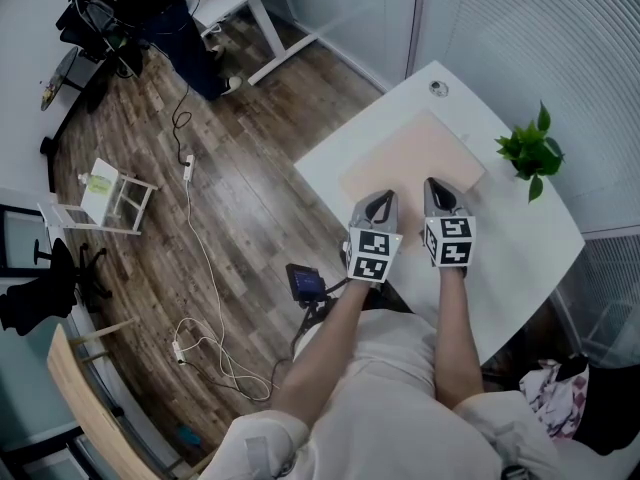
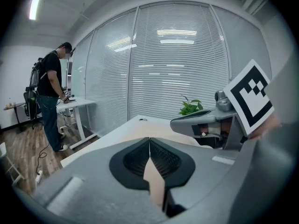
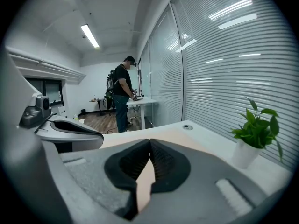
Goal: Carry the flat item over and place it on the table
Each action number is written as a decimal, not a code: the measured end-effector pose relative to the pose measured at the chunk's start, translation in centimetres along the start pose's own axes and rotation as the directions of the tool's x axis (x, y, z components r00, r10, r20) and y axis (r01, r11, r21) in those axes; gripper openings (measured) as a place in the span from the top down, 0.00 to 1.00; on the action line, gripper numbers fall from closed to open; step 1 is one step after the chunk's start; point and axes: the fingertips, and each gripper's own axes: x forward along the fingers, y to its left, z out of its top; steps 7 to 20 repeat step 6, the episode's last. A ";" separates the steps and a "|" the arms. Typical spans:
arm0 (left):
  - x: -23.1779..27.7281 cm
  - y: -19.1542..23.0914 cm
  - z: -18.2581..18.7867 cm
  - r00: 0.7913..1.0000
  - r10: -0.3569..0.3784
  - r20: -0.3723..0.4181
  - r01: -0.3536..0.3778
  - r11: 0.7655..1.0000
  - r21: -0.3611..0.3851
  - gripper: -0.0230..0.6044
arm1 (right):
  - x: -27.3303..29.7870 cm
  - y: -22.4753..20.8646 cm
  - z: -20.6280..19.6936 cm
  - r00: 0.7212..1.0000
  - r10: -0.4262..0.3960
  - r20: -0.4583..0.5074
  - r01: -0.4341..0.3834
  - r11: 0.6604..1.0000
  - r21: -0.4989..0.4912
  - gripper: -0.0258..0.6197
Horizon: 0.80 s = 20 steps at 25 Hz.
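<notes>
Head view: the flat beige sheet [image 1: 415,158] lies on the white tabletop [image 1: 520,238], left of the potted plant [image 1: 530,153].
Left gripper view: the left tongs [image 2: 149,146] pinch the sheet's near edge.
Right gripper view: the right tongs [image 3: 149,148] clamp the same edge.

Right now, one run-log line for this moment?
left tongs: shut on beige sheet | right tongs: shut on beige sheet | beige sheet: over white table
</notes>
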 end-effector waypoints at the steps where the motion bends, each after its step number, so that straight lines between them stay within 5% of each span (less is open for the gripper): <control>1: 0.0 0.1 -0.1 1.000 0.001 -0.001 -0.001 1.000 -0.009 0.95 | 0.0 0.0 0.0 1.000 0.001 0.000 -0.001 1.000 -0.001 0.96; 20: 0.0 0.3 -0.2 1.000 0.007 -0.001 -0.007 0.999 -0.042 0.95 | 0.1 0.1 0.0 1.000 0.006 -0.003 -0.006 1.000 -0.010 0.96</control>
